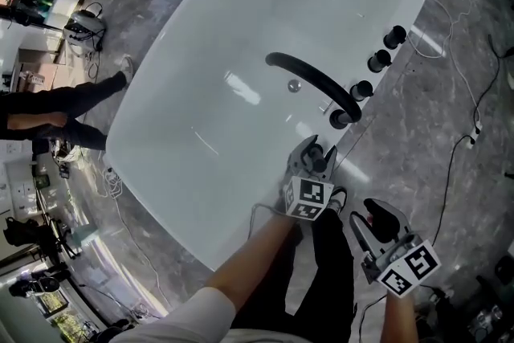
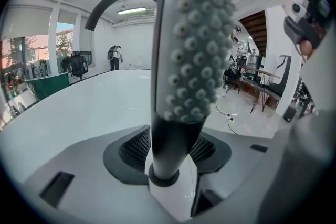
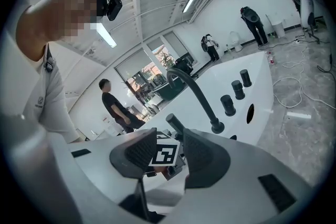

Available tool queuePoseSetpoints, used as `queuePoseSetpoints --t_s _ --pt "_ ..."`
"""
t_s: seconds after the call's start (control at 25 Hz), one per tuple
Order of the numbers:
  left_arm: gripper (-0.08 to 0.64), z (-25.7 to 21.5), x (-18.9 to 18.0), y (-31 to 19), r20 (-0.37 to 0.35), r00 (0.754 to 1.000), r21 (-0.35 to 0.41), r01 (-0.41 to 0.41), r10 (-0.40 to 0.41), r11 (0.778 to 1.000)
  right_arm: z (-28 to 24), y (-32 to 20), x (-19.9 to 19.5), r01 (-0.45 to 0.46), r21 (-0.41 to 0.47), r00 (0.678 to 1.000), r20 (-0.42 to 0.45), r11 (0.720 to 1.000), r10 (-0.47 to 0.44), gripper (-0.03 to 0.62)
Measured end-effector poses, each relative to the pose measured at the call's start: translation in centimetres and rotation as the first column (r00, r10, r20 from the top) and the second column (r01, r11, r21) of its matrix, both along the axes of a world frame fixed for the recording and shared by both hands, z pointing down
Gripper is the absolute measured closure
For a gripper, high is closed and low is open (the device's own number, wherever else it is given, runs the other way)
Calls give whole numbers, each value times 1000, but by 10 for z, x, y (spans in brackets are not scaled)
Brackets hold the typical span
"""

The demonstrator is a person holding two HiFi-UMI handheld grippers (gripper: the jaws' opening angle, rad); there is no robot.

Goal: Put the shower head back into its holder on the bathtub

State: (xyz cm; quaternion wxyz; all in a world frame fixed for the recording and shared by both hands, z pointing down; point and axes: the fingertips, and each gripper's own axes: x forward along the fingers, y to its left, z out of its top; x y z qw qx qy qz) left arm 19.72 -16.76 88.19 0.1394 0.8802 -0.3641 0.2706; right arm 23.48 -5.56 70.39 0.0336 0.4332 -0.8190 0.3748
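Note:
The shower head [image 2: 194, 34], dark-handled with a grey nubbed face, stands upright with its foot in a black ring holder [image 2: 164, 177] on the white bathtub rim [image 2: 79, 113]. My left gripper [image 2: 169, 152] is open. Its pads [image 2: 134, 147] flank the handle with small gaps on both sides. In the head view the left gripper [image 1: 315, 158] sits at the tub's near rim, just below the black faucet [image 1: 313, 80]. My right gripper [image 1: 377, 225] hangs open and empty over the floor to the lower right. The right gripper [image 3: 165, 152] faces the left gripper's marker cube [image 3: 166, 155].
Three black knobs [image 1: 378, 60] line the rim beyond the faucet base [image 1: 341, 119]. The bathtub [image 1: 241, 52] fills the middle. A person's legs [image 1: 64, 100] stand left of the tub, and another person [image 3: 113, 105] shows in the right gripper view. Cables [image 1: 458, 149] lie on the marble floor.

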Motion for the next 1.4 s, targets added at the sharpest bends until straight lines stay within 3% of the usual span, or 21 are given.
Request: queuePoseSetpoints --t_s 0.24,0.44,0.56,0.64,0.8,0.96,1.16,1.4 --pt "364 -26 -23 33 -4 1000 -76 20 -20 997 -12 9 2 -20 -24 1000 19 1000 20 426" --pt "362 -82 -88 87 5 999 -173 40 -40 984 -30 34 -11 -34 -89 998 42 995 38 440" --pt "365 -143 -107 104 -93 995 -237 18 -41 971 -48 38 -27 -43 -100 999 5 994 44 488" --pt "467 -202 -100 108 -197 980 -241 -35 -14 970 -69 36 -40 -60 -79 998 -37 995 57 516" --pt "537 -308 -74 119 -336 940 -182 -123 56 976 -125 33 -63 -103 8 985 -136 995 103 528" --pt "546 -380 -69 123 -398 914 -83 -126 83 989 -183 23 -74 -134 156 968 -189 979 162 535" --pt "554 -421 -78 126 -422 900 21 -116 114 993 -225 28 -77 -165 282 936 -258 945 240 572" --pt "554 -439 -87 127 -419 898 67 -114 132 991 -234 35 -89 -169 293 910 -320 941 264 578"
